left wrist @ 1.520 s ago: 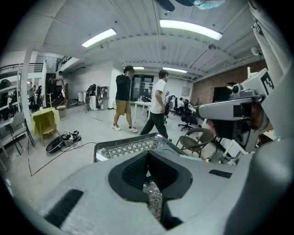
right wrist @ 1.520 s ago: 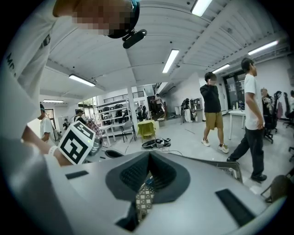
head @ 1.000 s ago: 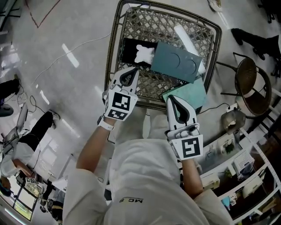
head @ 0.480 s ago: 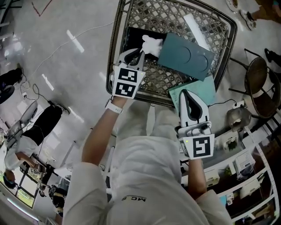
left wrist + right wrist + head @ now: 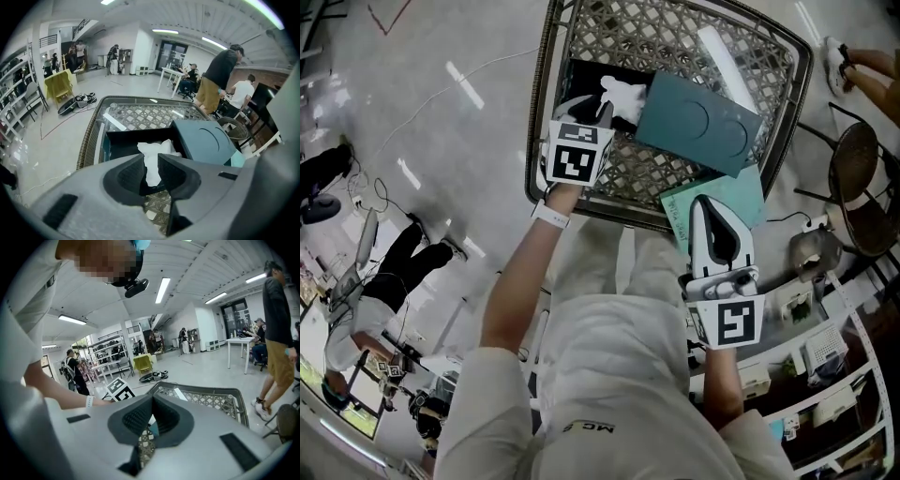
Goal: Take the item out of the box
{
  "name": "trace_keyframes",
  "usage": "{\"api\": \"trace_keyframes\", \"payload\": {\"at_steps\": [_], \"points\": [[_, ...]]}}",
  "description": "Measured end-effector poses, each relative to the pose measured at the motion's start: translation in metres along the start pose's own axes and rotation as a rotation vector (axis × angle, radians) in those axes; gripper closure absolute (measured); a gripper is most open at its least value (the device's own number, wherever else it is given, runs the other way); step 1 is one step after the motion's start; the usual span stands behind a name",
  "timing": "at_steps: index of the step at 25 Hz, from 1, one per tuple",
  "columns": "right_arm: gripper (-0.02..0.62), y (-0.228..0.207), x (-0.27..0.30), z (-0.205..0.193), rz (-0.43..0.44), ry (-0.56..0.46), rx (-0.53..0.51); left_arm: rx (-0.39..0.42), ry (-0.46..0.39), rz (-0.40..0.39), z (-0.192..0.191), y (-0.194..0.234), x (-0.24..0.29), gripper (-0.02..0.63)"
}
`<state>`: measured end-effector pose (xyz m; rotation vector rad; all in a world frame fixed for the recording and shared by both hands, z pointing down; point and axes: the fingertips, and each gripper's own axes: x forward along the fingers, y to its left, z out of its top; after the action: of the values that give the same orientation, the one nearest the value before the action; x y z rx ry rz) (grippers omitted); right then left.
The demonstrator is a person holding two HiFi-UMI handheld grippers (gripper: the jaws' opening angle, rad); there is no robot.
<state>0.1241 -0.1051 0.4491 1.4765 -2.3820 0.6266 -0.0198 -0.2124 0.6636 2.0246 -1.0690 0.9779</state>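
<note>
Reaching farther over the surface (image 5: 675,37) than a second ago, you are lining your left hand-held gripper (image 5: 598,114) up on the white item (image 5: 623,94) inside the black box (image 5: 581,80) (jaws slightly apart, gripping nothing), so a grasp looks close; your right hand-held gripper (image 5: 710,208) is waiting near, closed, empty.

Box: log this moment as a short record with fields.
box: black, open, on the wicker table
item: white, crumpled, lying in the box
lid: teal, off, lying beside the box
left gripper: over the box, jaws apart, item in line with the gap
right gripper: jaws together, empty, at the table's near edge
task state: item not yet out
</note>
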Motion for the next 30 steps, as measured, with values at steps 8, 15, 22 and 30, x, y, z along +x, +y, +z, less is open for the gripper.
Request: {"api": "trace_keyframes", "payload": {"at_steps": [8,15,22,30], "points": [[0.58,-0.009,0.003,0.001,0.0,-0.003,0.007,-0.043,0.119,0.019,-0.01,0.01,0.023,0.53],[0.58,-0.008,0.004,0.004,0.005,-0.011,0.018,-0.03,0.193,-0.011,-0.02,0.01,0.04,0.522],[0.58,-0.006,0.003,0.007,0.0,-0.021,0.022,-0.017,0.216,-0.026,-0.023,0.012,0.044,0.58],[0.58,0.0,0.0,0.008,-0.005,-0.032,0.019,0.025,0.196,-0.05,-0.018,0.009,0.039,0.583]]}}
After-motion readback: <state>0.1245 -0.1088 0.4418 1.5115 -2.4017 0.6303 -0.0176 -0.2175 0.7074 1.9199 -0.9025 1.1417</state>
